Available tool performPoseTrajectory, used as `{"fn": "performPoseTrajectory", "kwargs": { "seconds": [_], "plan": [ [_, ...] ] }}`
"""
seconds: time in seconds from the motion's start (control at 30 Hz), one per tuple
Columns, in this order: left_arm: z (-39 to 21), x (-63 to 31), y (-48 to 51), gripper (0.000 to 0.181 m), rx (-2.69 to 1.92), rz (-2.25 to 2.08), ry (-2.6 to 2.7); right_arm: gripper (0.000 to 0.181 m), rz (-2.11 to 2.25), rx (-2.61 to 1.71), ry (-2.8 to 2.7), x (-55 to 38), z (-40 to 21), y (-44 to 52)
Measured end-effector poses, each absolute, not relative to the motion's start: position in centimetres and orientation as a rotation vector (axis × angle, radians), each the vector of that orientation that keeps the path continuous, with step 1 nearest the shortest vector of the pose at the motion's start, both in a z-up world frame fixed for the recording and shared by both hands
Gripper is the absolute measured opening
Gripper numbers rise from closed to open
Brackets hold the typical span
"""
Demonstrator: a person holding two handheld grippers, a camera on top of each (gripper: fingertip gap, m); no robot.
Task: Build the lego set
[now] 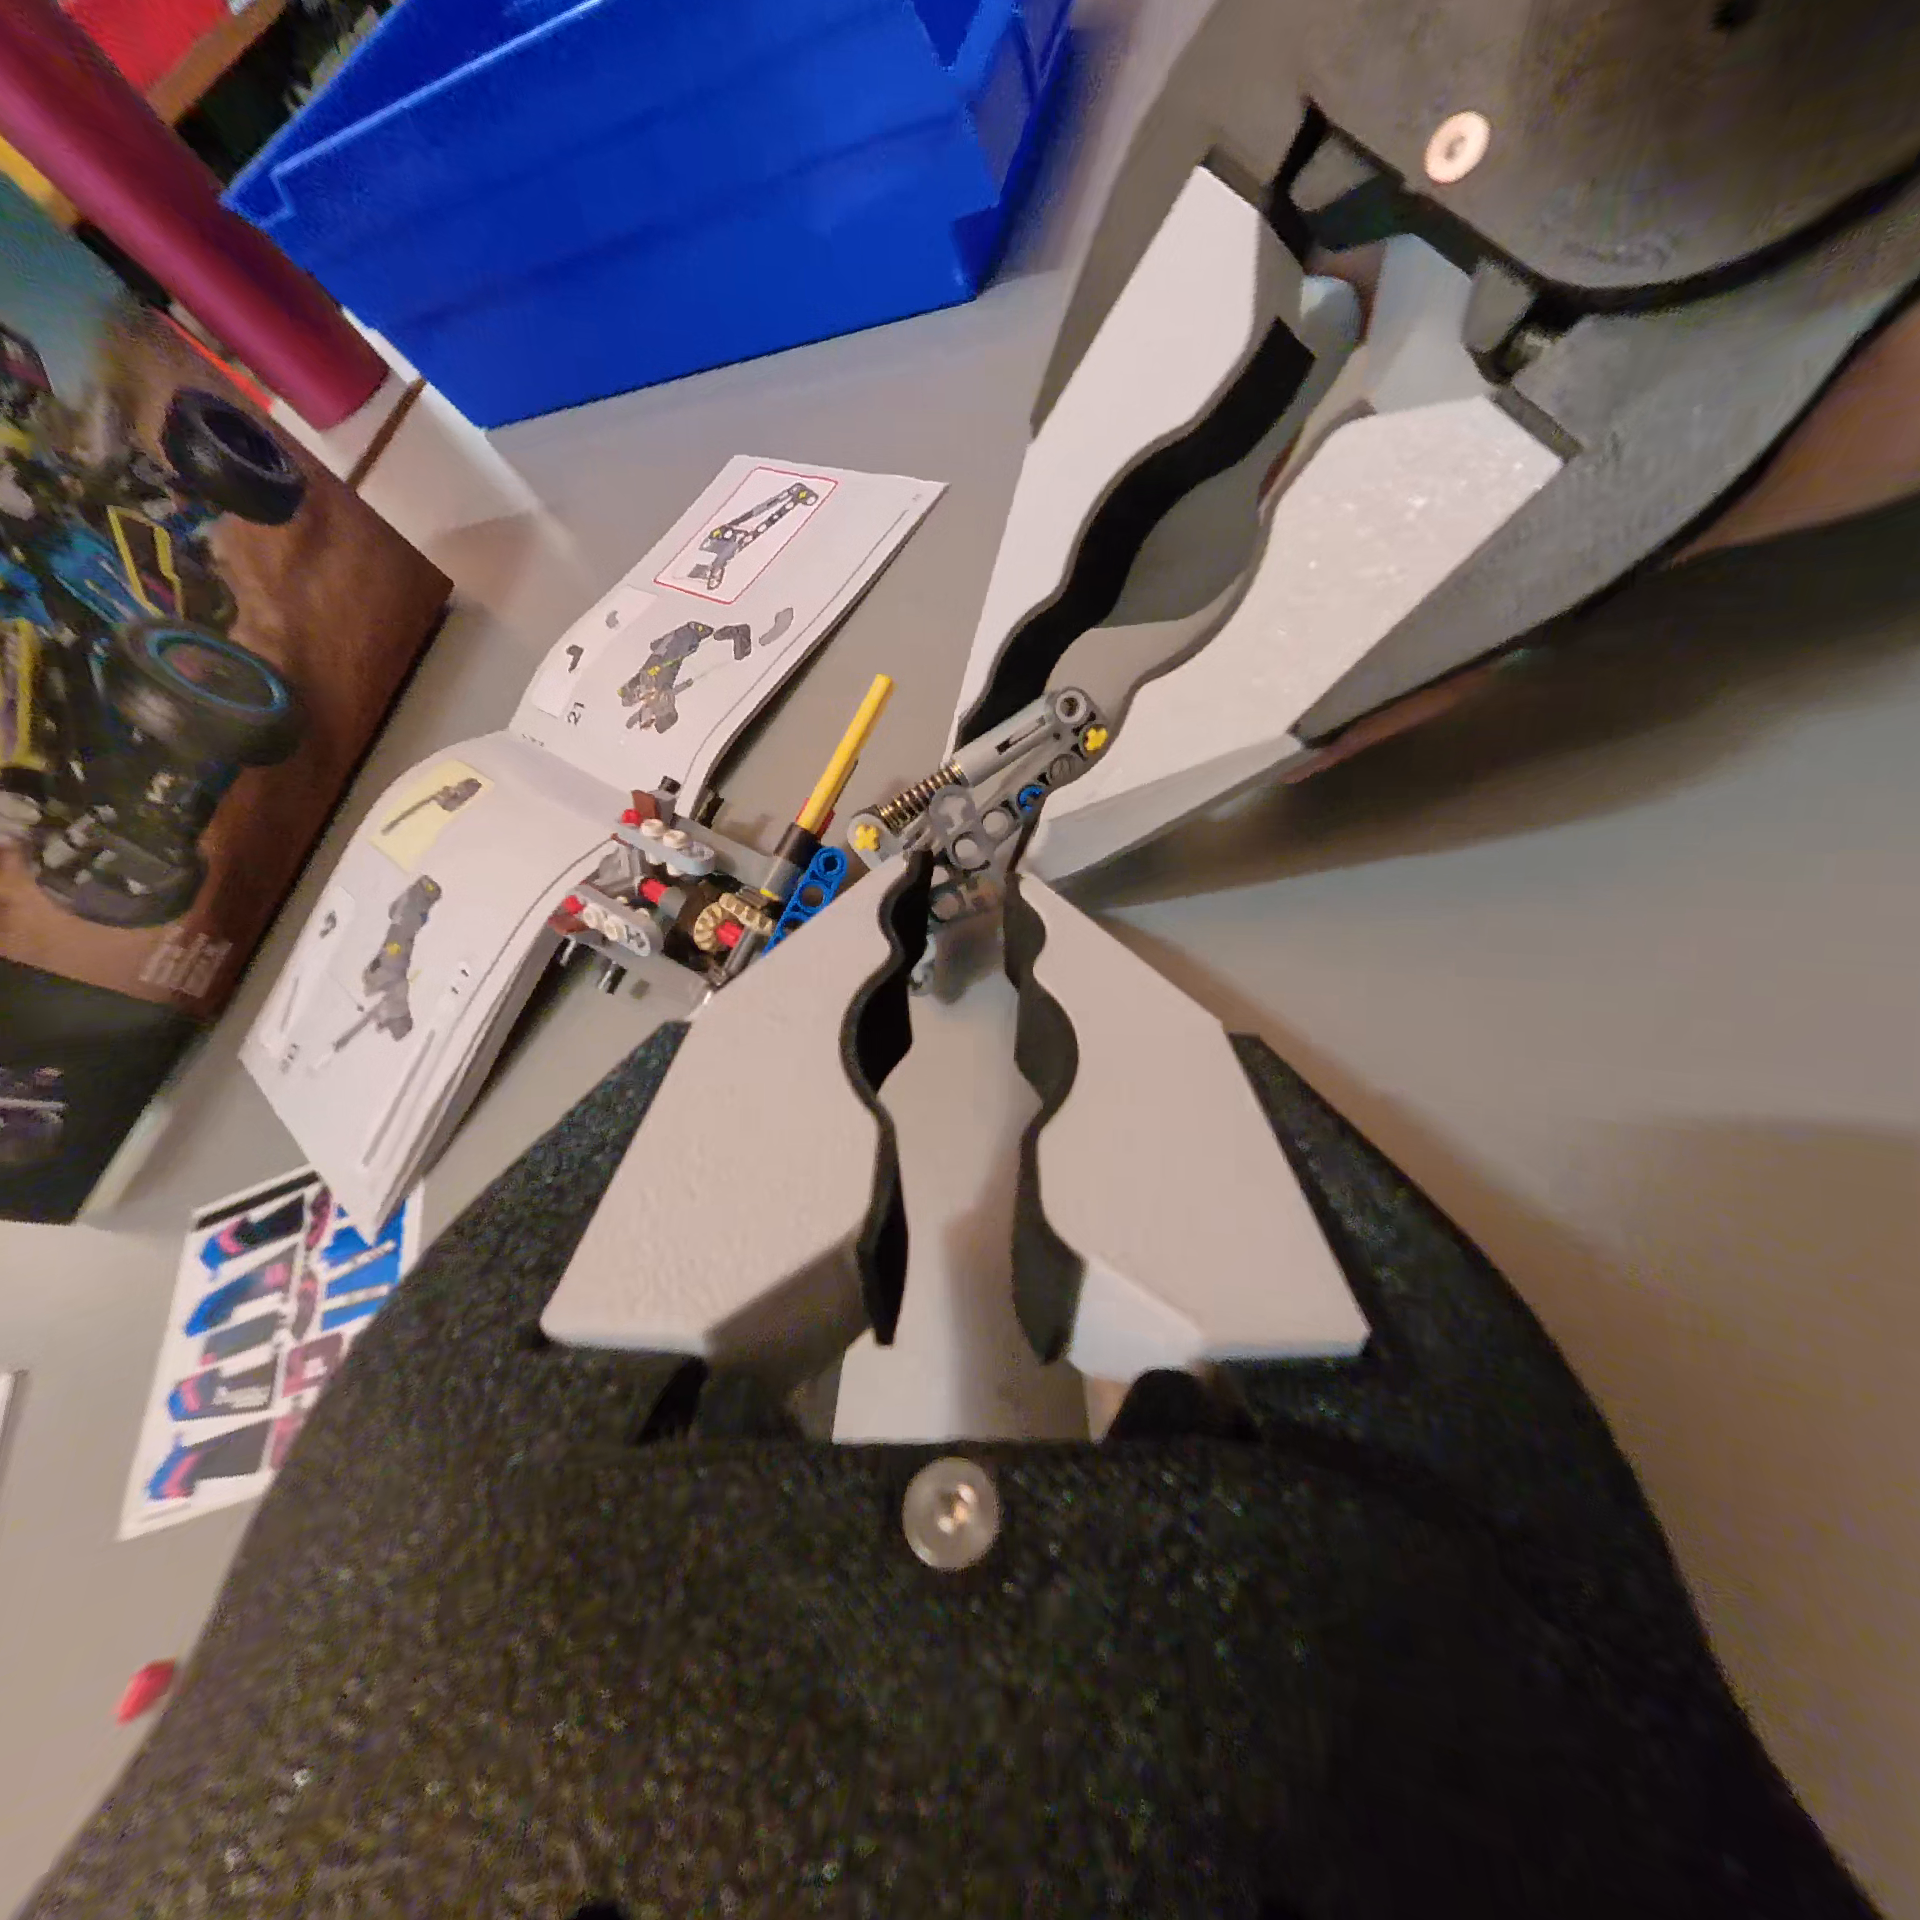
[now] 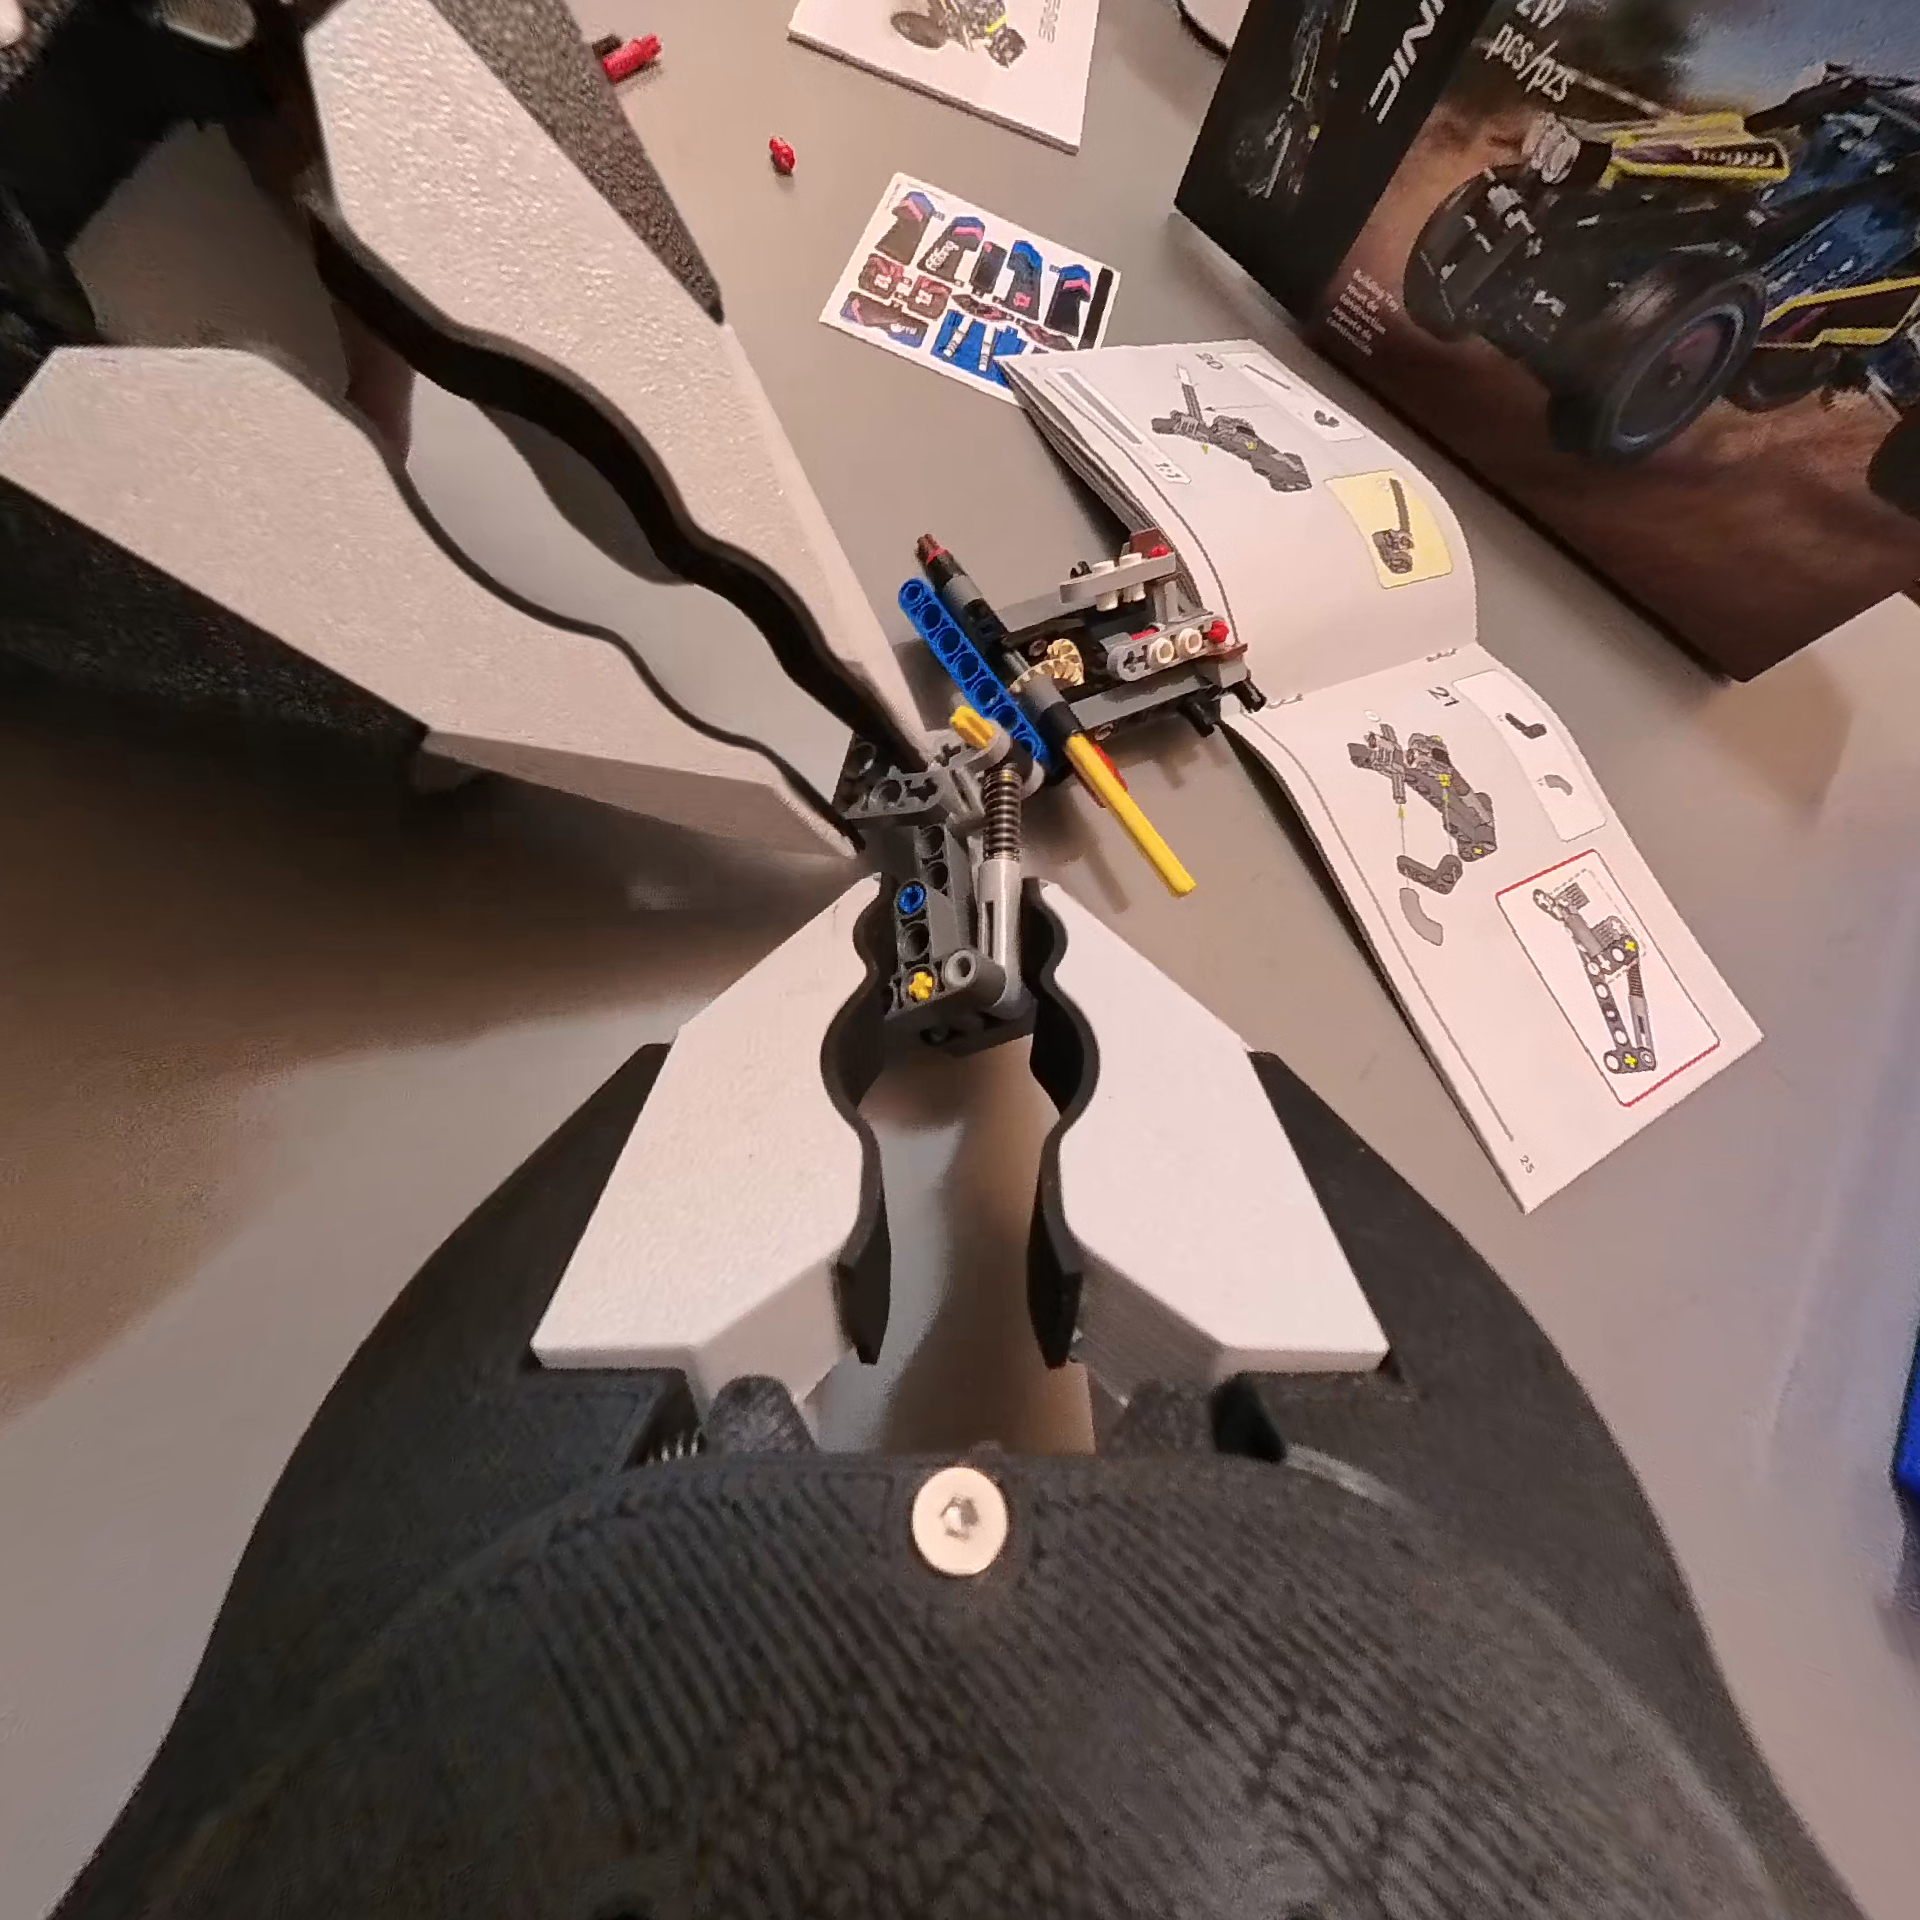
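Note:
A small grey suspension sub-assembly (image 1: 987,800) of beams, a coil spring, yellow axle ends and a blue pin is held above the table between both grippers. My left gripper (image 1: 961,883) is shut on its lower, dark grey end. My right gripper (image 2: 951,888) is shut on its other end (image 2: 940,935). In the left wrist view the right gripper (image 1: 1003,795) comes in from the upper right. In the right wrist view the left gripper (image 2: 868,800) comes in from the upper left. A partly built chassis (image 2: 1101,644) with a blue beam, a tan gear and a long yellow axle (image 2: 1132,821) lies on the table just beyond, partly under the booklet.
An open instruction booklet (image 2: 1403,727) lies beside the chassis. A sticker sheet (image 2: 966,281), a second booklet (image 2: 956,52) and small red pieces (image 2: 781,154) lie farther off. The set's box (image 2: 1610,312) stands nearby. A blue bin (image 1: 644,187) and a maroon tube (image 1: 177,218) are behind.

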State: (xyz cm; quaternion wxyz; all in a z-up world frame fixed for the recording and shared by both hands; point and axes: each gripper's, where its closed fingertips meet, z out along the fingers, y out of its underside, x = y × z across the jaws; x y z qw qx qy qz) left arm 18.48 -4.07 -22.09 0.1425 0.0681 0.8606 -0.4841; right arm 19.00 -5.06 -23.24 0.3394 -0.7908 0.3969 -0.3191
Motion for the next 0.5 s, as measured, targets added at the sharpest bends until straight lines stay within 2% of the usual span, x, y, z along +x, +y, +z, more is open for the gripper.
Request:
{"fn": "performPoseTrajectory", "kwargs": {
  "seconds": [0.03, 0.3, 0.5],
  "plan": [
    [-22.0, 18.4, -4.1, 0.008, 0.169, -1.417, 2.503, 0.022, -0.829, -2.050, 1.035, 19.1, -23.1, -5.0],
    [-22.4, 18.5, -4.3, 0.006, 0.120, -1.401, 2.551, 0.021, -0.814, -2.077, 1.049, 19.2, -23.6, -5.1],
    [-23.2, 18.2, -3.7, 0.008, 0.712, -1.090, 2.279, 0.021, -0.764, -2.111, 1.010, 18.9, -24.0, -4.9]
  ]
}}
